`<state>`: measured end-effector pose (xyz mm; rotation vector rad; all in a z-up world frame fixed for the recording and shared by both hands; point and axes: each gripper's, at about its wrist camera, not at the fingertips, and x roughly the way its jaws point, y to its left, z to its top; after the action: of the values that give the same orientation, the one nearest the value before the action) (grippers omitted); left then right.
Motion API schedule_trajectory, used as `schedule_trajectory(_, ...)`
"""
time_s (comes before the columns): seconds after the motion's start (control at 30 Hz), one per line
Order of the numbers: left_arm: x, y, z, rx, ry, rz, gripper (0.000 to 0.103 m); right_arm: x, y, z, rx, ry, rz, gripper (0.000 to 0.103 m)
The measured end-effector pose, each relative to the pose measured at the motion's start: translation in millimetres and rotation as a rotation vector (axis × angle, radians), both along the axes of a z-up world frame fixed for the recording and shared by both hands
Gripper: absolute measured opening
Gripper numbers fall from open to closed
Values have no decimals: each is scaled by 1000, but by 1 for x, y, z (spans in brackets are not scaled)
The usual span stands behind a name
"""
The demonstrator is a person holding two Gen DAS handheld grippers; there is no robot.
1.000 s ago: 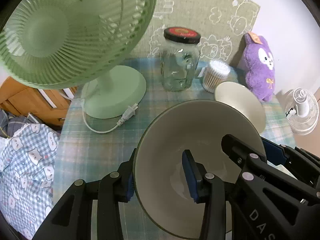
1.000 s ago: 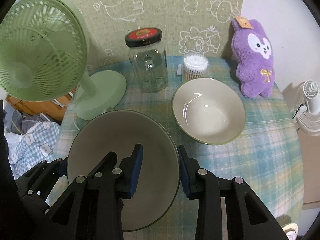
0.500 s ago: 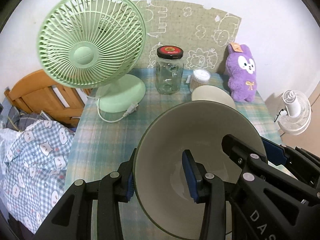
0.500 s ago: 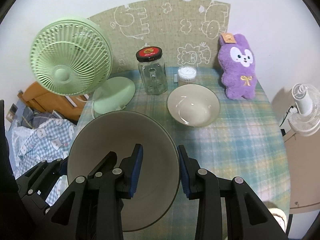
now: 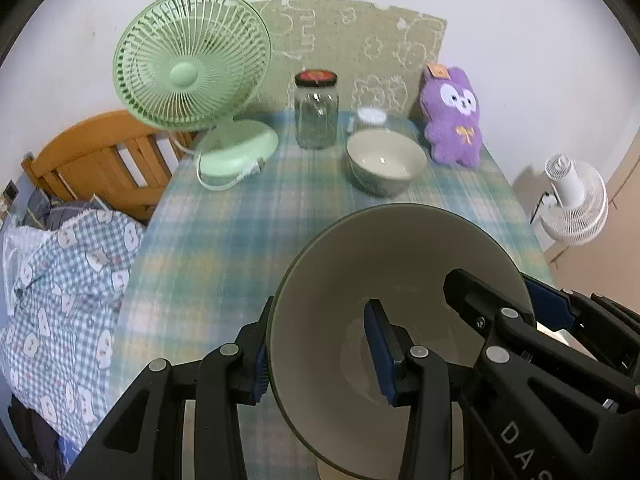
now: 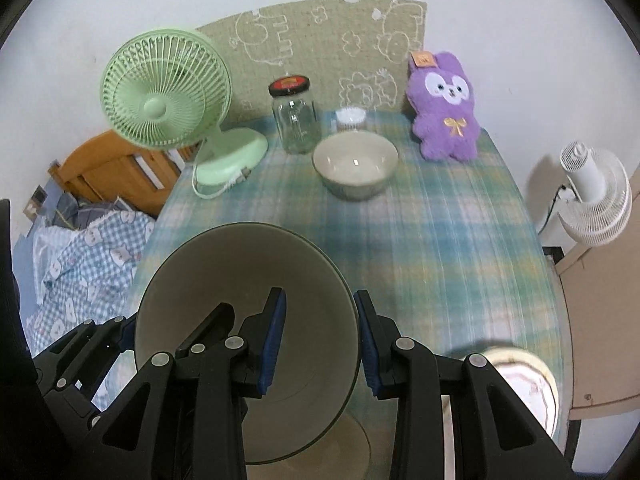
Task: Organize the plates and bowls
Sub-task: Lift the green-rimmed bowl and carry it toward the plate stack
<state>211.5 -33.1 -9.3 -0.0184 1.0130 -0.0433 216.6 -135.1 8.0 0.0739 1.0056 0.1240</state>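
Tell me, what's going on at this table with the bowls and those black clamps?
A person is tidying dishes with two hand-held grippers. Both the left gripper and the right gripper are clamped on opposite sides of the rim of one large bowl, holding it tilted above the checked tablecloth. A smaller bowl sits farther back, near a glass jar, a green fan and a purple plush toy.

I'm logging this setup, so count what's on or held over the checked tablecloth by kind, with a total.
Bowls: 2, the big bowl held by both grippers, left gripper and right gripper, and the small bowl
Fans: 1, the green fan
Glass jars: 1
Cotton swab tubs: 1
Plush toys: 1
Total: 6
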Motion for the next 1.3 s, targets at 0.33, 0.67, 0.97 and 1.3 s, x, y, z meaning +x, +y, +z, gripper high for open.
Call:
schedule_trajectory(0.33,-43,-18,-25,5,54,-4,42,-48,-18,-28,0,54,2,38)
schedule_trajectory(0.67,-60,-24,-55,6,117,-5,42,-67,-24,-60,0,117,-2,38)
schedule_trajectory(0.97,-61,-24,-64,23,114,-8,42,-66,-25,-76,11,129,0,38)
schedule_trajectory(1.3,-64,-24,-65,50,87,-8,42,-65,-27,-83,44,142,-3,38)
